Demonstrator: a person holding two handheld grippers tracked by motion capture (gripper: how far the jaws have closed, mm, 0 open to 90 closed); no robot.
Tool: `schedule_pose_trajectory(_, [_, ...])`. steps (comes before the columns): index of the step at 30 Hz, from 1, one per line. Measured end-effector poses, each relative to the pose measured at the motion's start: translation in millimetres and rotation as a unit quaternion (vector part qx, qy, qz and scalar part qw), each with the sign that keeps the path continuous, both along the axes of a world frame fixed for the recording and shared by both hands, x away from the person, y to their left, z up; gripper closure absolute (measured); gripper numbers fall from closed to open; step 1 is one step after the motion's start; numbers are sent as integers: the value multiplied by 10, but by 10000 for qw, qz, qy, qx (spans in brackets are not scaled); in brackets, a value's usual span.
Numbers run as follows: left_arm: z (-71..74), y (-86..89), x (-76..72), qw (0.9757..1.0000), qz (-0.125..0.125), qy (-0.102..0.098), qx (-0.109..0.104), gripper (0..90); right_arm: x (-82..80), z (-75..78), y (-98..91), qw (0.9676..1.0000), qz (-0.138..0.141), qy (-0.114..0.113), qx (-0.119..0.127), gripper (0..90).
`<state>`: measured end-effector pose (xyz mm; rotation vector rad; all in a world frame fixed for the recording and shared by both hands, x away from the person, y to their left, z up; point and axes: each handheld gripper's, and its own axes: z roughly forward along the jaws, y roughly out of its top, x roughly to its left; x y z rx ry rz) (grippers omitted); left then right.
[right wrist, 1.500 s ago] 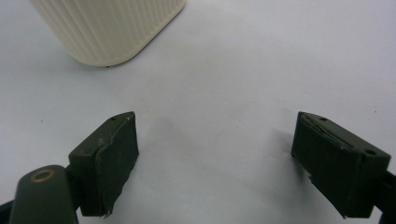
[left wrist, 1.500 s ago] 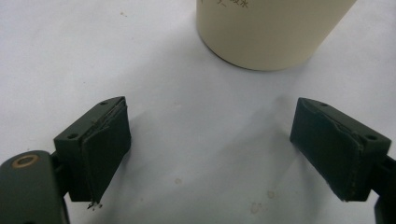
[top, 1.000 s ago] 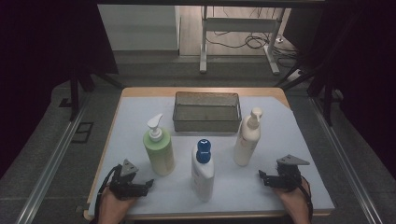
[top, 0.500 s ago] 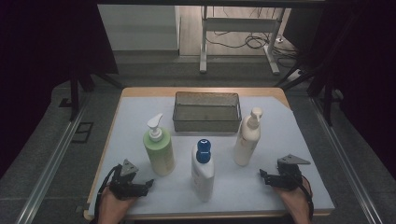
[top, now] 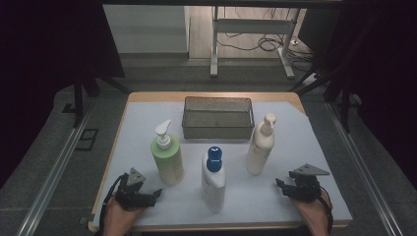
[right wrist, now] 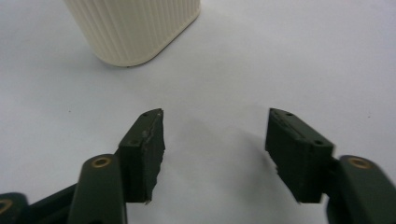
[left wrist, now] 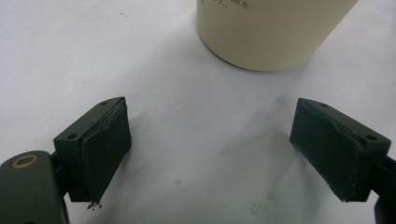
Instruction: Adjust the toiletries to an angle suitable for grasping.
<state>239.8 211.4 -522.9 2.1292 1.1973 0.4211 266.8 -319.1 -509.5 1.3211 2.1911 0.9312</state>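
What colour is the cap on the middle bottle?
Blue, on the white middle bottle; cap shows best in the high view.

This looks like a lab or recording studio set up for handling trials rather than a home. The wooden surface carries a plain white sheet and stands alone on grey carpet, with dark curtains hanging at both sides. Metal rails run along the floor to the left and right. Behind, a white metal table frame stands on a wooden floor with loose cables lying beneath it. The things on the sheet are spaced out like test props: three bottles and a mesh basket.
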Motion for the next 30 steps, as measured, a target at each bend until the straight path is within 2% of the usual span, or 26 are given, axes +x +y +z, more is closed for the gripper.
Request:
schedule_pose_trajectory(4, [-1, -1, -3, 10000, 3, -7, 7, 120, -27, 17, -1, 9998, 169, 13, 72, 473])
schedule_pose_trajectory(7, [-1, -1, -3, 10000, 3, -9, 7, 120, -48, 51, 9, 9998, 172, 20, 100, 503])
schedule_pose_trajectory(16, [-2, -1, -4, 10000, 4, -17, 3, 121, -82, 130, 24, 9985, 193, -3, 503, 617])
schedule_pose_trajectory(24, [-3, 0, -5, 10000, 5, -21, 0, 121, -82, 225, 151, 9948, 626, -7, 806, 778])
schedule_pose_trajectory(30, [-3, 0, -5, 10000, 5, -22, -1, 121, -82, 296, 276, 9937, 817, -3, 760, 866])
